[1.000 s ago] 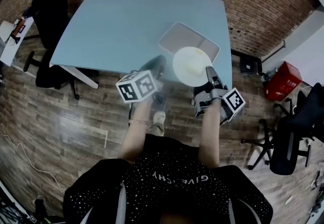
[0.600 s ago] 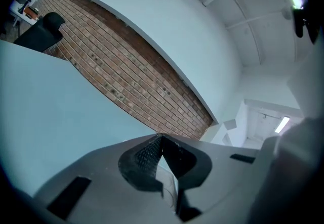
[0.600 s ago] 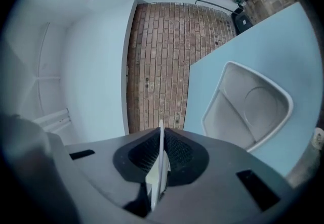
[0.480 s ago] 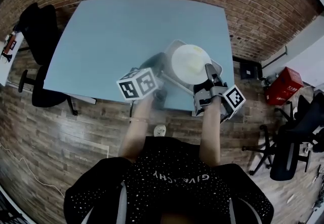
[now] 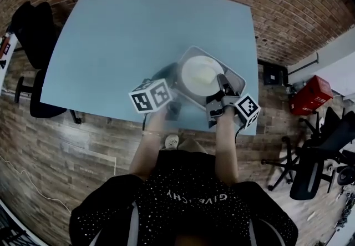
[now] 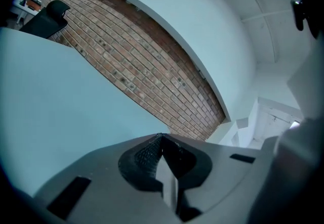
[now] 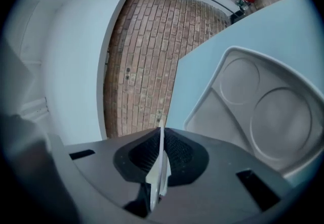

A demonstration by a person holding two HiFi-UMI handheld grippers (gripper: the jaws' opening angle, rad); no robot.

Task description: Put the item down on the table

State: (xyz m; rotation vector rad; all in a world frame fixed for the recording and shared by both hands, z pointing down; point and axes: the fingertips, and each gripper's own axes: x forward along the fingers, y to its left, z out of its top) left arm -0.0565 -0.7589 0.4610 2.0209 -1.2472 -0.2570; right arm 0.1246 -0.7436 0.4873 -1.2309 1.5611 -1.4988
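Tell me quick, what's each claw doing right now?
Left claw: closed on the tray rim.
Right claw: closed on the plate edge.

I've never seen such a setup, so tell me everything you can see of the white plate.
The plate is round, white, plain and smooth, with a faintly creamy patch at its middle. The right gripper has its jaws shut on the near rim, which shows edge-on as a thin white sliver in the right gripper view. The plate sits roughly level over the grey tray on the blue table. Whether it touches the tray cannot be told.
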